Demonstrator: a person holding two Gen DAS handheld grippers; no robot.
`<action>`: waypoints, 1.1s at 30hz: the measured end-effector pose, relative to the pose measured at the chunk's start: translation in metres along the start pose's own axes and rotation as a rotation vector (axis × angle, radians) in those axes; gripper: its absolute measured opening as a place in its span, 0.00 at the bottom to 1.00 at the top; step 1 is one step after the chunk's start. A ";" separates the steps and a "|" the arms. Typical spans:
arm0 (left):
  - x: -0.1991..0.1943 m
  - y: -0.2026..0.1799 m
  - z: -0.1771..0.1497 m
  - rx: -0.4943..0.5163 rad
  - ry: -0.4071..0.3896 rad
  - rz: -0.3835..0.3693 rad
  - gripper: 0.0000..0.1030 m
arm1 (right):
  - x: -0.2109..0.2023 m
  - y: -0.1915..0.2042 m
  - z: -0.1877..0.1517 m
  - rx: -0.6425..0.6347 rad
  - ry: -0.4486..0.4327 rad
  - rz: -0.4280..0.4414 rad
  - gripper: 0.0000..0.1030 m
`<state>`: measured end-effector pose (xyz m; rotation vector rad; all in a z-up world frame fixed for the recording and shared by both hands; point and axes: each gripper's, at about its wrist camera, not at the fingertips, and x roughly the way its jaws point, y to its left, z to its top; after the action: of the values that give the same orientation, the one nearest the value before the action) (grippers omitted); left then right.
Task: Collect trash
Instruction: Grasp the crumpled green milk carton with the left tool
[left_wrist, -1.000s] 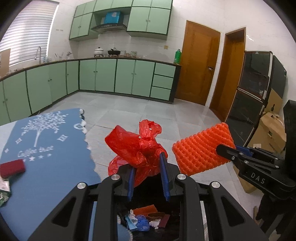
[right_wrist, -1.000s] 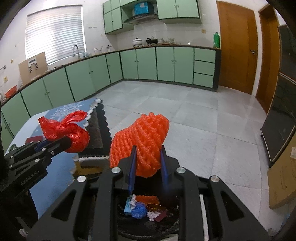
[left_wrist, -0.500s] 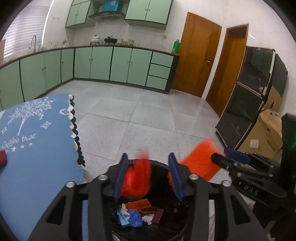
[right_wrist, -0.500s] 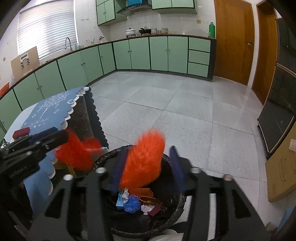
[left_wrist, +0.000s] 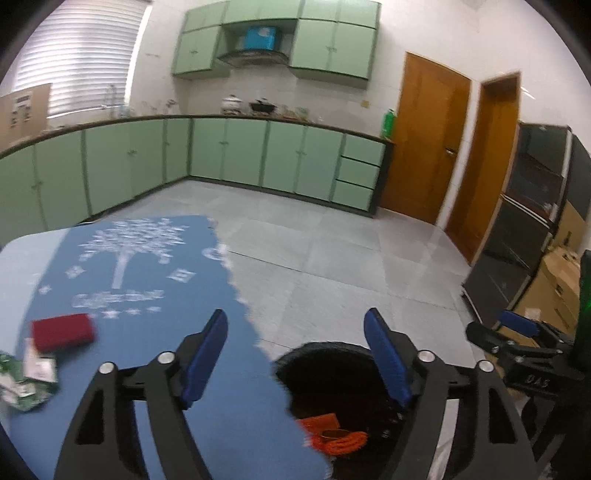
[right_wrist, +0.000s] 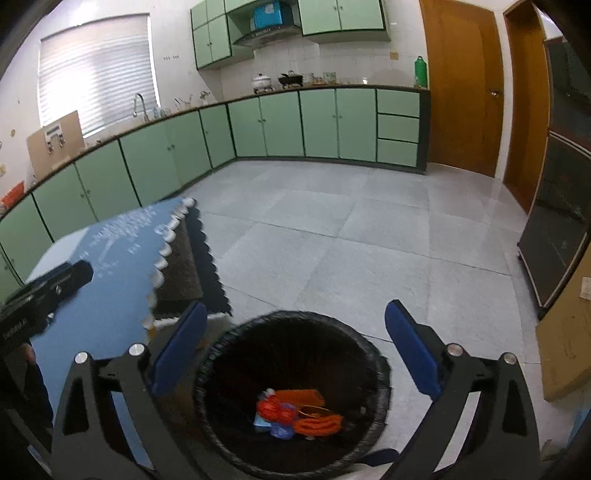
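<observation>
Left wrist view: the left gripper (left_wrist: 295, 328) has just been opening and hangs released, nothing between its jaws, over the edge of the blue-clothed worktop (left_wrist: 229, 413) and the black bin (left_wrist: 325, 365). A red block (left_wrist: 62, 331) and crumpled wrappers (left_wrist: 27, 380) lie near the worktop's left edge. Right wrist view: the right gripper (right_wrist: 295, 325) has likewise just spread wide and empty above the bin (right_wrist: 373, 373), where the red bag (right_wrist: 272, 409) and orange foam net (right_wrist: 318, 423) lie on the bottom.

Home kitchen: green base cabinets (right_wrist: 317, 123) along an L-shaped counter, sink tap (right_wrist: 139, 101), range hood (left_wrist: 253, 57) (pots (right_wrist: 263, 81) beneath), tiled floor (right_wrist: 369, 229), wooden doors (left_wrist: 424, 147).
</observation>
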<state>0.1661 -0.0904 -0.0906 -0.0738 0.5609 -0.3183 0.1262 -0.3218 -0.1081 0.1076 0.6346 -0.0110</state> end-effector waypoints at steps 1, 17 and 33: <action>-0.006 0.008 0.001 -0.007 -0.007 0.019 0.75 | -0.002 0.008 0.002 -0.004 -0.008 0.019 0.92; -0.091 0.152 -0.026 -0.104 -0.040 0.404 0.78 | 0.004 0.173 0.016 -0.179 -0.050 0.267 0.92; -0.092 0.230 -0.054 -0.216 0.033 0.495 0.78 | 0.026 0.253 -0.001 -0.248 -0.018 0.340 0.92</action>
<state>0.1273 0.1573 -0.1248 -0.1346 0.6244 0.2238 0.1575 -0.0694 -0.1001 -0.0255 0.5887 0.3940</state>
